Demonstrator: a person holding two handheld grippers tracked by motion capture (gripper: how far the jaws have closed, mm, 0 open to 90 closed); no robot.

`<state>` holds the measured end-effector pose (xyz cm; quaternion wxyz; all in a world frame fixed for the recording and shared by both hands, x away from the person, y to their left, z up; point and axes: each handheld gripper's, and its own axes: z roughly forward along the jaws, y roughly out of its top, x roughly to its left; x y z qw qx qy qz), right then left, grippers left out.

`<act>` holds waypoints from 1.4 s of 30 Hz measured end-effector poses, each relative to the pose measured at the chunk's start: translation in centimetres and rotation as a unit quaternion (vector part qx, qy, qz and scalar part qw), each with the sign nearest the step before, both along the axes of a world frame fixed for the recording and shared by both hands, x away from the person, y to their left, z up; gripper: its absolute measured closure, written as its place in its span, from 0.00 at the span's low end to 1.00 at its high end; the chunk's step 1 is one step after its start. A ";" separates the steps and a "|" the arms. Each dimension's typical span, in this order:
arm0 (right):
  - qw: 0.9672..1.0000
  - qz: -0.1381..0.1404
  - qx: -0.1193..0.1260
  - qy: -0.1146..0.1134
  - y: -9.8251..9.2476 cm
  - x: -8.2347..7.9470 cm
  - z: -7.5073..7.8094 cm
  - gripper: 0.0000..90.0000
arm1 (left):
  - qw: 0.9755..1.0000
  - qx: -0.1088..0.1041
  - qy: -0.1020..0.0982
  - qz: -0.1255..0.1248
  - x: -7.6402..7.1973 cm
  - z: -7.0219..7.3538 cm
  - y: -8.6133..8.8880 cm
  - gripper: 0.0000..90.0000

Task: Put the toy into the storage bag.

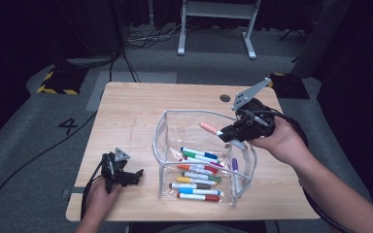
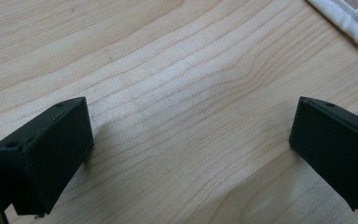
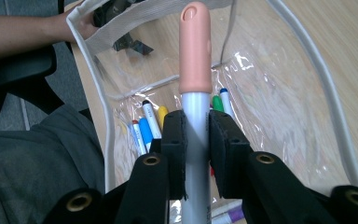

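Marker with a peach cap (image 3: 195, 46) is clamped between the jaws of the right gripper (image 3: 196, 135); pads are seen pressed on the grey barrel just below the cap in the right gripper view. In the high view the same marker (image 1: 210, 128) is held above the open top of the clear pouch (image 1: 161, 141), cap pointed toward the pouch's far-left rim, barrel roughly level. Right gripper (image 1: 226, 135) is held over the pouch's right side, with the person's right hand (image 1: 279, 141) wrapped around its body.

Loose markers (image 1: 199, 174) are seen lying inside the pouch on its floor, in mixed colours, mostly side by side. One purple marker (image 1: 234, 167) is leaned near the pouch's right wall.

Left gripper (image 1: 138, 174) is rested on the table (image 1: 126, 111) just left of the pouch, jaws spread apart with nothing between them; bare wood is seen between them in the left gripper view (image 2: 191, 154). Pouch's white edge trim (image 2: 349, 21) is visible at that view's top right corner.
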<state>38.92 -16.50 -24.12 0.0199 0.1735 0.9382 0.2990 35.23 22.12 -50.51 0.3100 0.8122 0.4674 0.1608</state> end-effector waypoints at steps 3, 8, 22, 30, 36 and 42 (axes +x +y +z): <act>1.000 0.013 -0.011 0.004 1.5 0.1 -0.1 0.85 | 1.000 0.000 0.000 0.000 0.0 0.0 0.0 0.00; 0.999 0.032 -0.020 0.014 3.6 0.3 -1.0 0.85 | 1.000 0.000 0.000 0.000 0.0 0.0 0.0 0.00; 0.994 0.059 -0.064 0.059 7.1 1.3 -6.2 0.85 | 1.000 0.000 0.000 0.000 0.0 0.0 0.0 0.00; 0.988 0.081 -0.102 0.078 8.5 1.0 -8.7 0.85 | 1.000 0.000 0.000 0.000 0.0 0.0 0.0 0.00; 0.984 0.091 -0.126 0.091 9.3 0.8 -10.1 0.85 | 1.000 0.000 0.000 0.000 0.0 0.0 0.0 0.00; 0.979 0.095 -0.147 0.101 10.0 0.8 -11.3 0.85 | 1.000 0.000 0.000 0.000 0.0 0.0 0.0 0.00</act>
